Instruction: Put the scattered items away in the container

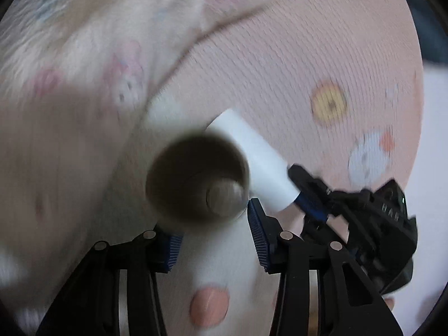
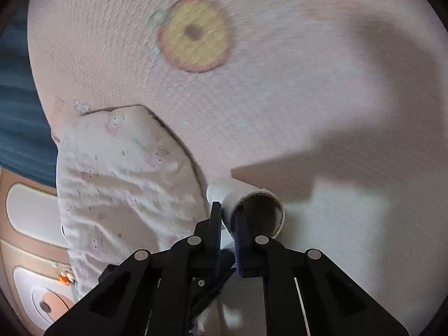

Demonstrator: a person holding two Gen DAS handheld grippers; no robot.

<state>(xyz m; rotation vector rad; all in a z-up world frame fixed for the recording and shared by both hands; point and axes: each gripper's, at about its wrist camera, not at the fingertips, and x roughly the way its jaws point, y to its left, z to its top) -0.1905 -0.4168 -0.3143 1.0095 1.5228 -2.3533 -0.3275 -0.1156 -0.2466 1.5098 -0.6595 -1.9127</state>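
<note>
A white cardboard tube (image 2: 252,204) lies over a pink knitted blanket (image 2: 280,98). My right gripper (image 2: 228,224) is shut on the tube's rim, one finger inside and one outside; both show in the left wrist view too, the tube (image 1: 252,156) and the right gripper (image 1: 302,196). My left gripper (image 1: 214,229) is open. A brown open-ended tube (image 1: 196,179) sits between its fingers, its open end facing the camera; I cannot tell whether the pads touch it.
A crumpled white cloth with pale prints (image 2: 123,182) lies left of the white tube, seen also at upper left in the left wrist view (image 1: 84,42). The blanket has a yellow round motif (image 2: 196,36). A patterned mat (image 2: 30,252) shows at lower left.
</note>
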